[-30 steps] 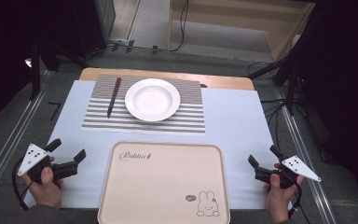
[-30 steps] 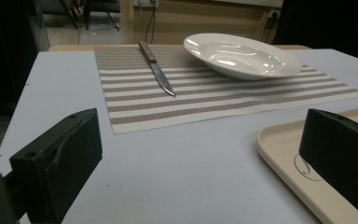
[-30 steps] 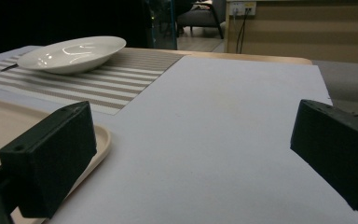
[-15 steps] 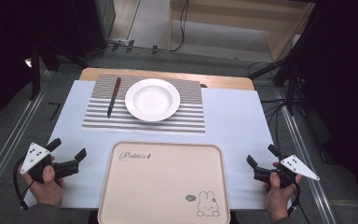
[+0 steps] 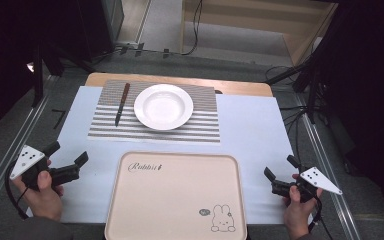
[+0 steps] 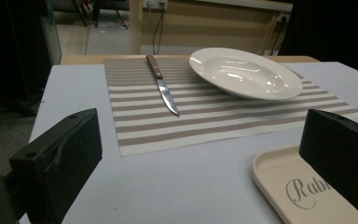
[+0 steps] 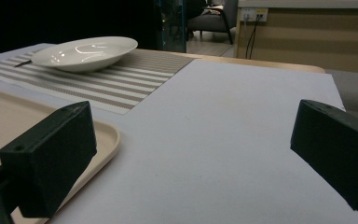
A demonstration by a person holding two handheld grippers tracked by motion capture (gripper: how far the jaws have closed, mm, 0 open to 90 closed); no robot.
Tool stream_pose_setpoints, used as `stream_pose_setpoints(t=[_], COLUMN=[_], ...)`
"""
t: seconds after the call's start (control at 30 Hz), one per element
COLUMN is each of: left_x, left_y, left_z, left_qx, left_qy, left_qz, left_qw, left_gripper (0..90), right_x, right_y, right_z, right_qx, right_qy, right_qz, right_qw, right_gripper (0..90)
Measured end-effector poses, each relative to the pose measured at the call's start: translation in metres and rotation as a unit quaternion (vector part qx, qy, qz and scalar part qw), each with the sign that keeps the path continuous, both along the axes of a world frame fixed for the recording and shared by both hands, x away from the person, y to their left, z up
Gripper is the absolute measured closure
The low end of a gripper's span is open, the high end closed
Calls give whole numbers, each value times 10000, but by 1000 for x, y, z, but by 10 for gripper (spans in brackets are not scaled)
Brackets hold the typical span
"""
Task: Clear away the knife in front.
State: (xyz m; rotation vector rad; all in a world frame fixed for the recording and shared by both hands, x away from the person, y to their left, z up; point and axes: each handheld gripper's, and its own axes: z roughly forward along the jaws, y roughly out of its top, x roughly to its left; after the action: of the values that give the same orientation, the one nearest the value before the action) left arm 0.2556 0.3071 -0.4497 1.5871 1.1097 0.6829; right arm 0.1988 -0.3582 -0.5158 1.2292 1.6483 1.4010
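Left gripper (image 5: 69, 161): jaws spread wide, nothing between them, held low above the white table cover (image 5: 260, 130) at the tray's nine o'clock. Right gripper (image 5: 279, 173): jaws likewise spread and empty, at the tray's three o'clock. The beige tray (image 5: 175, 200), printed with a rabbit, lies flat between the two grippers, touching neither. At its twelve o'clock sits a striped placemat (image 5: 200, 125). On the mat rests a white plate (image 5: 163, 106), upright and empty. A knife (image 5: 122, 104) with a brown handle lies at the plate's nine o'clock, just beside it, blade toward the tray.
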Motion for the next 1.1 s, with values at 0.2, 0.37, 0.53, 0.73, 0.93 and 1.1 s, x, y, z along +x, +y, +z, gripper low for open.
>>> stream_pose_setpoints(t=[0.2, 0.37, 0.53, 0.73, 0.93, 1.1], left_x=[19, 33, 48, 69, 93, 112], left_y=[-17, -26, -31, -37, -43, -48], left_z=[23, 38, 45, 45, 45, 42], left_qx=[146, 252, 227, 216, 253, 302], left_qy=[-6, -75, -54, 32, 128, 234], left_qz=[-176, -295, -329, -354, -341, -385], left_qw=[9997, 9992, 9992, 9991, 9990, 9985], left_gripper=[0, 0, 0, 0, 0, 0], right_x=[0, 0, 0, 0, 0, 0], right_y=[0, 0, -1, -1, -1, -1], right_z=[0, 0, 0, 0, -1, -1], right_qx=[-7, 10, 23, 39, 44, 45], right_qy=[-20, -21, -21, -22, -38, -43], right_qz=[34, 47, 64, 90, 100, 110], right_qw=[10000, 10000, 10000, 9999, 9999, 9999], right_gripper=[0, 0, 0, 0, 0, 0])
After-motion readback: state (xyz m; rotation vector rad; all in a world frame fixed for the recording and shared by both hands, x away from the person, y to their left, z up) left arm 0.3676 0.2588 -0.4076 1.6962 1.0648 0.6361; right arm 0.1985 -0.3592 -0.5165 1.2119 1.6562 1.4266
